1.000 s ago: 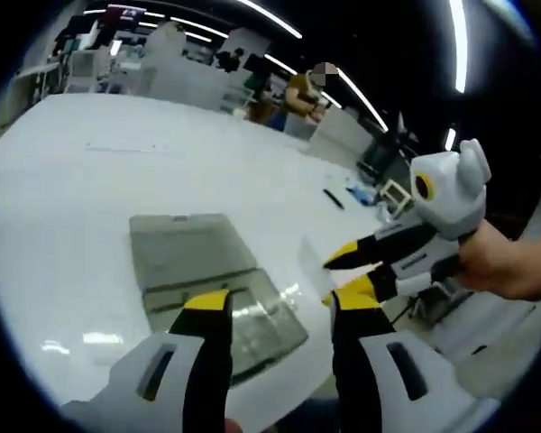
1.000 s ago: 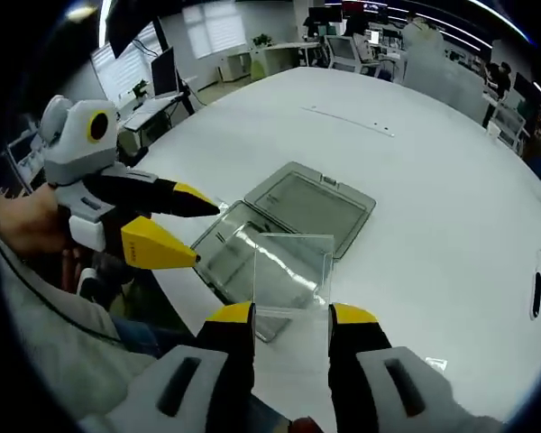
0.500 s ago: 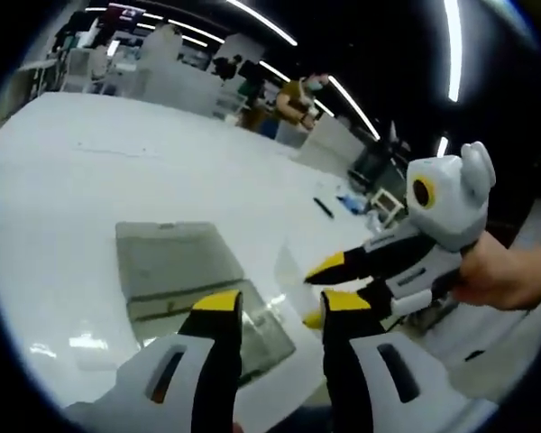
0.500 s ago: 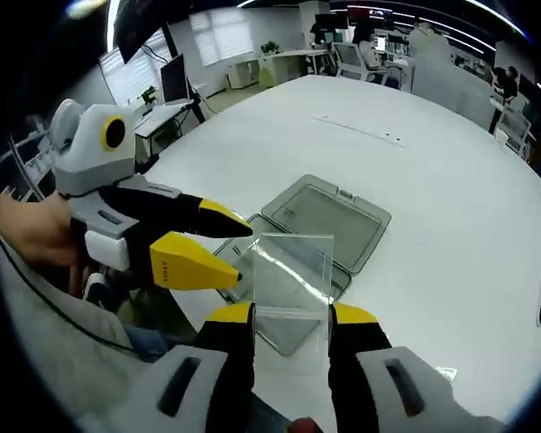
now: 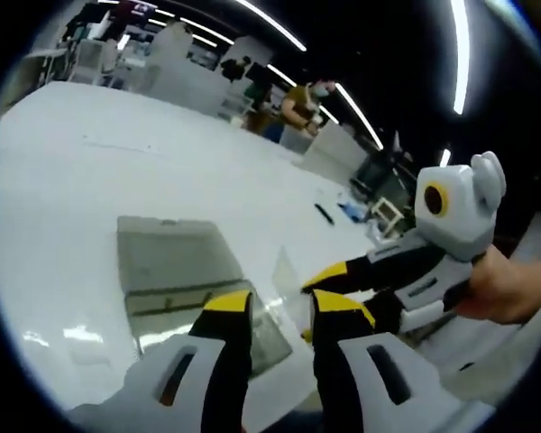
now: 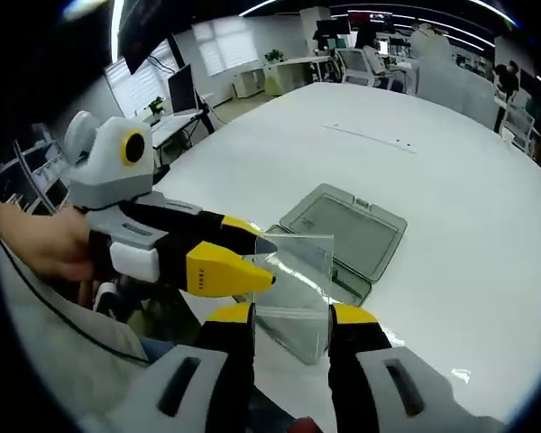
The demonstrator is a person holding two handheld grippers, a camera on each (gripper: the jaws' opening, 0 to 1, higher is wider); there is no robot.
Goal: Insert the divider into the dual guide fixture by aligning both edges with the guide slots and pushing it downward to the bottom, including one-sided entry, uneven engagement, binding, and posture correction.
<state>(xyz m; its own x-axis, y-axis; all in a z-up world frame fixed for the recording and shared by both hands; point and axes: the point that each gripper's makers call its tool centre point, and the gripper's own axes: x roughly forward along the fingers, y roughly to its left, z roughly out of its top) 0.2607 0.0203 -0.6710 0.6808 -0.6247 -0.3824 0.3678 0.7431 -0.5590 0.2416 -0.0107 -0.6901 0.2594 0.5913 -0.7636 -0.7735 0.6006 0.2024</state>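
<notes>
Divider: clear plastic sheet, upright, lower edge clamped between the right gripper's two yellow-tipped jaws, which are closed narrowly onto it. In the left gripper view the same sheet appears edge-on, just ahead of and to the right of the left gripper's tips, between them and the right gripper.

Left gripper: jaws a small gap apart, nothing visibly between them. In the right gripper view it enters from the left with its yellow tips at the divider's left edge; whether they touch the sheet cannot be told. A hand holds it there.

Fixture: a grey translucent hinged case lying open on the white table, directly beyond the divider as seen from the right gripper. The far half, a flat lid with a latch tab, is in clear sight; the near half is seen mostly through the divider and partly covered by the left gripper's tips. Contents of either half cannot be made out. In the left gripper view the case lies ahead and to the left of the jaws.

Surroundings: a dark pen-like item farther out on the table; office desks and monitors beyond its edge.
</notes>
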